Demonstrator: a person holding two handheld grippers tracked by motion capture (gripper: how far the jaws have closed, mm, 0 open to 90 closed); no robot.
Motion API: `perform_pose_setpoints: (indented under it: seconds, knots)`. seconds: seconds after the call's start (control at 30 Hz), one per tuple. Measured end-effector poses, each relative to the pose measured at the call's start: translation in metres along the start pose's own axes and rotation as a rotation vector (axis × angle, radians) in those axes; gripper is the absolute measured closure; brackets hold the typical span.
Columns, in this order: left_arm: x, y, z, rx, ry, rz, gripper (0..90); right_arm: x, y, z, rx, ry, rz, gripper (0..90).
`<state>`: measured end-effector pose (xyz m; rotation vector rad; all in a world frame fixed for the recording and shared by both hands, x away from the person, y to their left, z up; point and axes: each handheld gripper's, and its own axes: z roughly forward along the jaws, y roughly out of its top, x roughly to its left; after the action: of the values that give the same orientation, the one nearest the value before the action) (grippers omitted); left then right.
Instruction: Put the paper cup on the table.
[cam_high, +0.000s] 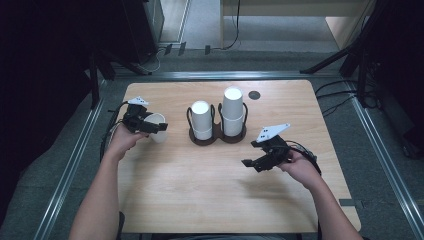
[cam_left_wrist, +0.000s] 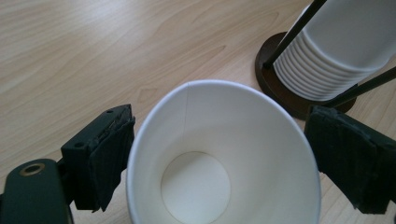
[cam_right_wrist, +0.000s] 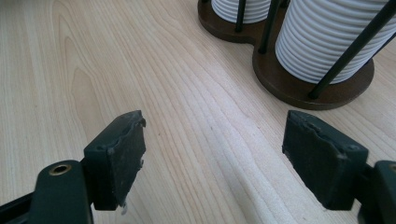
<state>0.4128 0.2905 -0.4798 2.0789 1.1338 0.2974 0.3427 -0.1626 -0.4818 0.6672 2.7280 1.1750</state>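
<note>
White tapered paper cup (cam_left_wrist: 224, 163) between open black jaws, woodgrain table (cam_left_wrist: 93, 56).

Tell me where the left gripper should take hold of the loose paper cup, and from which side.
Grip the paper cup across its upper wall, just under the rolled rim, coming from its open mouth end as the left gripper is now. The cup widens toward the mouth and its thin wall dents easily; the rim is probably its stiffest part. The jaws stand either side, a gap visible at the left one, so close gently.

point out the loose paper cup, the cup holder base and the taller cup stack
loose paper cup (cam_left_wrist: 196, 186), left gripper view, inside bottom
cup holder base (cam_right_wrist: 299, 93), right gripper view, brown rim
taller cup stack (cam_high: 233, 107), high view, side wall
</note>
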Motion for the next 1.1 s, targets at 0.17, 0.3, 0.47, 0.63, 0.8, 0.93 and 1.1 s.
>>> perform_pose_setpoints:
  seconds: [0.17,0.3,0.47,0.63,0.8,0.93,1.1]
  knots:
    - [-0.002,0.007,-0.006,-0.008,-0.018,-0.007,10.8,-0.001,0.000,-0.002,-0.003,-0.004,-0.003,21.2]
    - [-0.007,0.013,-0.011,-0.016,-0.011,0.012,9.9,-0.001,0.000,-0.002,-0.004,-0.007,-0.003,21.3]
    - [-0.011,0.020,-0.019,-0.037,0.015,-0.004,9.9,-0.001,0.000,-0.003,-0.003,-0.007,-0.006,21.3]
    - [-0.015,0.024,-0.028,-0.052,-0.012,0.000,12.0,-0.003,0.001,-0.003,-0.011,-0.012,0.012,21.3]
    - [-0.025,0.026,-0.031,-0.025,-0.026,0.006,12.7,-0.002,0.002,-0.003,-0.011,-0.012,0.005,21.3]
    - [-0.031,0.027,-0.032,-0.017,-0.050,-0.003,13.2,-0.005,0.004,-0.003,-0.009,-0.010,-0.001,21.3]
    - [-0.042,0.025,-0.032,0.010,-0.060,0.022,13.2,-0.007,0.007,-0.003,-0.014,-0.012,-0.006,21.3]
